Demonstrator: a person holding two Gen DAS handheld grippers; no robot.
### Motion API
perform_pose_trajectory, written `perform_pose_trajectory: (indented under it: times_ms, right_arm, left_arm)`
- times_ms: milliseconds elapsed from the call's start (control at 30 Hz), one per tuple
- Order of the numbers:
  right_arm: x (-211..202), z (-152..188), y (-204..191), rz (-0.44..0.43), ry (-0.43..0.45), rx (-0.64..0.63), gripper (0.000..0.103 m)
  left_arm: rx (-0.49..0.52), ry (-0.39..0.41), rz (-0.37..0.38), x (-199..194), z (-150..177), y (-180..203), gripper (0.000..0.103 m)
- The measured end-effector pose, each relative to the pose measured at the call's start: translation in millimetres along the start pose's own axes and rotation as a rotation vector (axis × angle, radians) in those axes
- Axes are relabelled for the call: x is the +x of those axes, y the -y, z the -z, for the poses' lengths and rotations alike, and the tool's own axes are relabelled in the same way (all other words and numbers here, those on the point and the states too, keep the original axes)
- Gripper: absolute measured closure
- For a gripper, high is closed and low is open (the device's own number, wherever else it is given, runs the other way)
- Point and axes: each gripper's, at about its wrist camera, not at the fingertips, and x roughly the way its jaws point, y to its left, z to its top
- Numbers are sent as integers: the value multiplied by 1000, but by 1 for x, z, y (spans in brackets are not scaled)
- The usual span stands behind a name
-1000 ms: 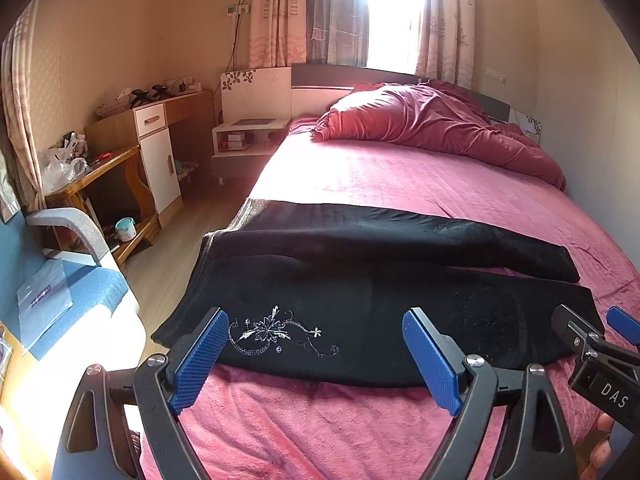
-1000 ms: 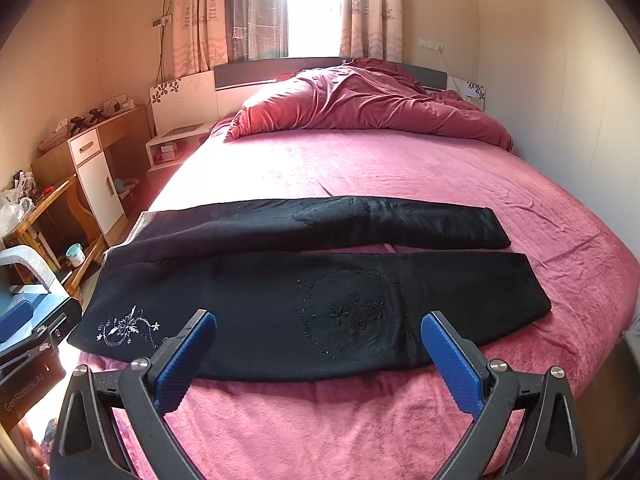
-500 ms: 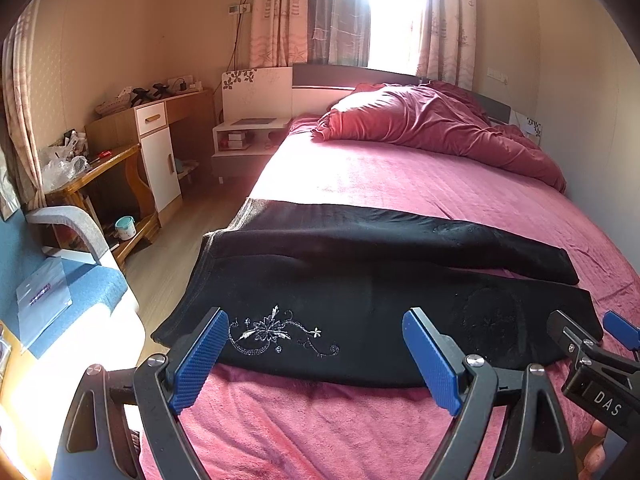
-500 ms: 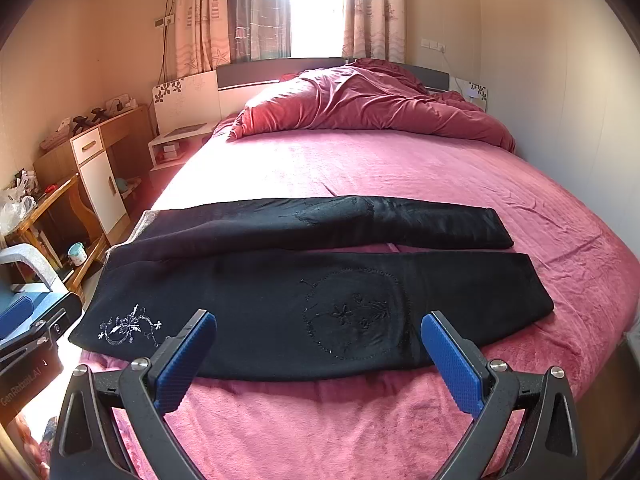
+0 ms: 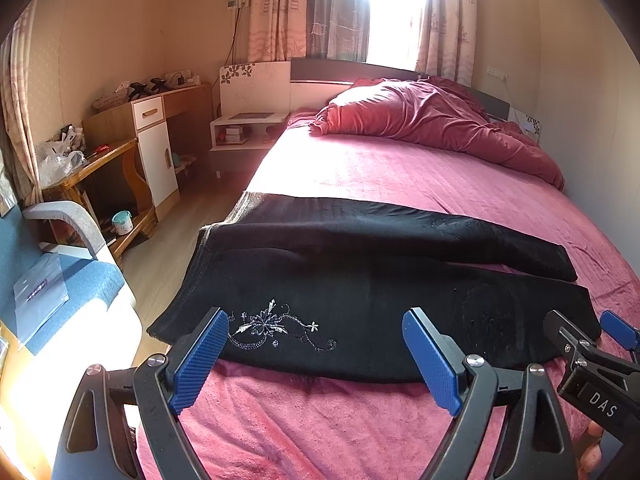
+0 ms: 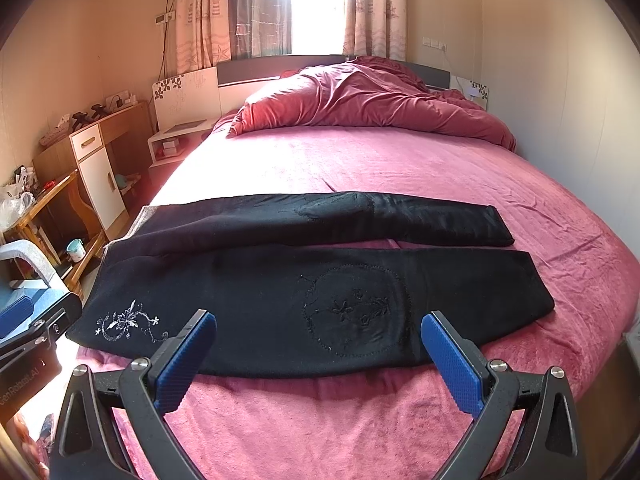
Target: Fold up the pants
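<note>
Black pants (image 6: 320, 300) lie flat across the near part of a bed covered in a pink sheet (image 6: 360, 168), waistband toward the bed's left edge and the two legs stretched toward its right. The nearer leg carries a white floral embroidery (image 5: 276, 328) close to the waistband and a dark stitched circle with flowers (image 6: 356, 312) around its middle. The farther leg lies just beyond it, the two touching near the waist and parted by a thin strip of sheet toward the cuffs. A crumpled red duvet (image 6: 368, 104) is heaped at the head of the bed, well apart from the pants.

The left tongs (image 5: 316, 360) hang over the bed's near edge by the waistband end, their blue pads spread wide with nothing between them. The right tongs (image 6: 318, 356) hover over the near edge by the middle of the nearer leg, likewise spread apart and holding nothing. Whether either pair touches the fabric is hard to judge from these angles; both seem to be just short of the hem.

Left of the bed stand a white nightstand (image 5: 248, 124) and a wooden desk with a white cabinet (image 5: 156, 148).
</note>
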Motion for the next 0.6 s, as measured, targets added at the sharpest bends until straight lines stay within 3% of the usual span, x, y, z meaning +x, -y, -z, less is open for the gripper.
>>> perform_pose_trajectory:
  times_ms: [167, 267, 367, 467, 600]
  right_arm:
    - [8, 5, 1, -8, -26, 3, 0]
    - [22, 12, 14, -59, -69, 56, 0]
    - [38, 20, 29, -78, -112, 111, 0]
    - [55, 27, 49, -85, -148, 151, 0]
    - [74, 39, 94, -106, -195, 280, 0]
  left_arm:
    - [6, -23, 4, 7, 4, 0, 12]
    - [-7, -66, 69, 18, 11, -6, 12]
    - [-43, -136, 125, 35, 15, -16, 12]
    - [-80, -186, 122, 50, 19, -29, 12]
    - [-101, -213, 121, 66, 23, -43, 3]
